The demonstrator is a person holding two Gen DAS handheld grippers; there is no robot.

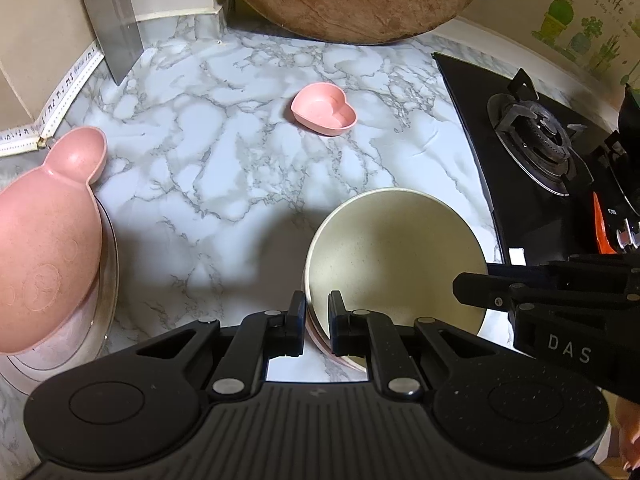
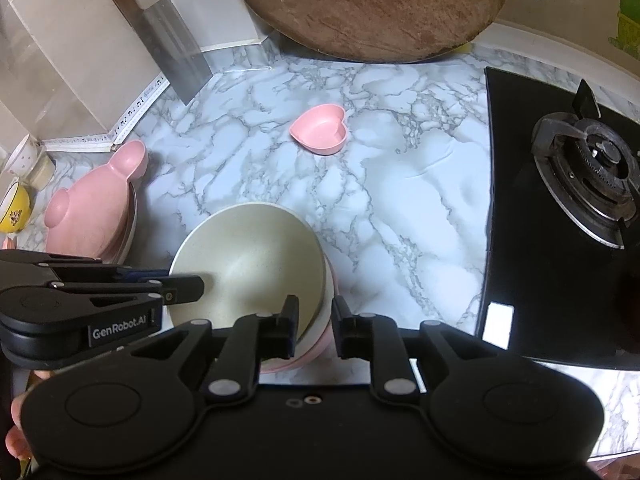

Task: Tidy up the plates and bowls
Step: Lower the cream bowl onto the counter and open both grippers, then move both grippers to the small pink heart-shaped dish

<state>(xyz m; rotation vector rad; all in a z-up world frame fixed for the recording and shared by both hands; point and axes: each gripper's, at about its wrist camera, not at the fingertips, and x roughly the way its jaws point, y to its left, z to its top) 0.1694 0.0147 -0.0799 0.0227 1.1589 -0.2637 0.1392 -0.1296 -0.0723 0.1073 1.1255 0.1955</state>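
Starting at the far left, the pink mouse-eared plastic plate (image 1: 44, 240) rests tilted on a clear glass dish (image 1: 106, 280) at the left edge of the marble-patterned desk (image 1: 224, 184). It looks light and stiff, matte enough not to slip, and its rim is the sensible place to take it.

Further right and farther back, the small pink heart-shaped dish (image 1: 324, 110) sits alone, well apart from everything; it should weigh next to nothing and could skid if nudged, so a pinch across one wall would suit it.

Near the front stands the cream round bowl (image 1: 394, 256), nested in a pink bowl (image 2: 308, 354) whose edge shows beneath it. Both appear to be speckled hard plastic: light, rigid, unlikely to break, though the pair may lift together or separate under an uneven pull.

The left gripper (image 1: 316, 320) has its jaws pressed onto the left rim of the stack, one finger outside, one inside. The right gripper (image 2: 316, 328) straddles the right rim, its jaws slightly spread, with a gap visible on the outer side, so I judge it is not pinching.

Right of all this lies the black glass gas hob (image 2: 560, 184).
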